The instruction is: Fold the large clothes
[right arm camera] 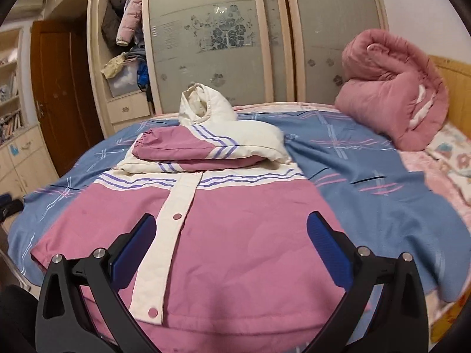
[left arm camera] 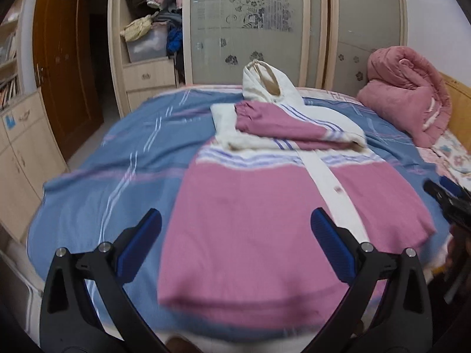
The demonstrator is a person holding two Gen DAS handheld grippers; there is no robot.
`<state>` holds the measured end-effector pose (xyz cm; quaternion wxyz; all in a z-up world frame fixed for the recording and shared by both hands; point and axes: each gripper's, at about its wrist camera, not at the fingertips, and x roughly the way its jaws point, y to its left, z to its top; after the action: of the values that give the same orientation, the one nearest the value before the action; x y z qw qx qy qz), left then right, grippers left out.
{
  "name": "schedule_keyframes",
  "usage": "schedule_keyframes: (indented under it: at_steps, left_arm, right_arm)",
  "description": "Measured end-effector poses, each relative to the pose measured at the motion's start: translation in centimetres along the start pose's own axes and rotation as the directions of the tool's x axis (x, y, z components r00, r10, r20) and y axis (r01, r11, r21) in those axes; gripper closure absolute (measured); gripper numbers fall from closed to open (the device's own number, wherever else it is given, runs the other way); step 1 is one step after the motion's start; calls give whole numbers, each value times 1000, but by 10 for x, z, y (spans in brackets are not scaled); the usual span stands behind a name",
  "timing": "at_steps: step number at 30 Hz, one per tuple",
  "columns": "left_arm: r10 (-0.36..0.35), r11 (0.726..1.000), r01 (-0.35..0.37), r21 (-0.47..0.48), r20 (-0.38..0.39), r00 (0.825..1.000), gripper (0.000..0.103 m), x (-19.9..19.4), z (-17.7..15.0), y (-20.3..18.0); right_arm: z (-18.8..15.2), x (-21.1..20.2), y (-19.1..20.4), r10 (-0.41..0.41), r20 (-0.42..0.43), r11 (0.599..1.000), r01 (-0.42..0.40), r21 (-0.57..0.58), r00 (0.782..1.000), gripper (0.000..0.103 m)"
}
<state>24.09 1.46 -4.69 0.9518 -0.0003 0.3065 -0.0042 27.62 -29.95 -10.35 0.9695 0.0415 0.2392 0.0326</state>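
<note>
A pink and white hooded jacket [left arm camera: 259,206] lies front up on the blue bedsheet [left arm camera: 117,153], with both sleeves folded across its chest and the white hood [left arm camera: 265,79] standing up at the far end. It also shows in the right wrist view [right arm camera: 235,229], with its white snap placket [right arm camera: 170,226] running down the middle. My left gripper [left arm camera: 235,238] is open and empty above the jacket's near left hem. My right gripper [right arm camera: 231,241] is open and empty above the near hem; its tip shows at the right edge of the left wrist view [left arm camera: 447,197].
A rolled pink quilt [right arm camera: 391,88] sits at the bed's far right by the wooden headboard [right arm camera: 453,88]. A wardrobe with frosted sliding doors [right arm camera: 212,38] stands behind the bed, its left section open with clothes. A brown door [left arm camera: 61,67] and cabinets are at left.
</note>
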Motion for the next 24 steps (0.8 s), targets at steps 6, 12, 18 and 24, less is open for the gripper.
schedule_keyframes:
  at_steps: [6,12,18,24]
  left_arm:
    - [-10,999,10,43,-1,1000,2,-28,-17,-17]
    - [-48,999,47,11,16,999,2,-48,-16,-18]
    - [-49,999,48,9,35,998,2,-62,-11,-19]
    - [-65,998,65,15,33,997,2,-68,-9,-24]
  right_arm:
    - [-2,-39,6,-58,-16,998,58,-26,998,1]
    - [-6,-64,18,-76,-11,995,75,-63,997,1]
    - [-6,-76,23,-67,-2,996,67,-62,998,1]
    - [-4,-79,27,-58,0,996,57,-71,998,1]
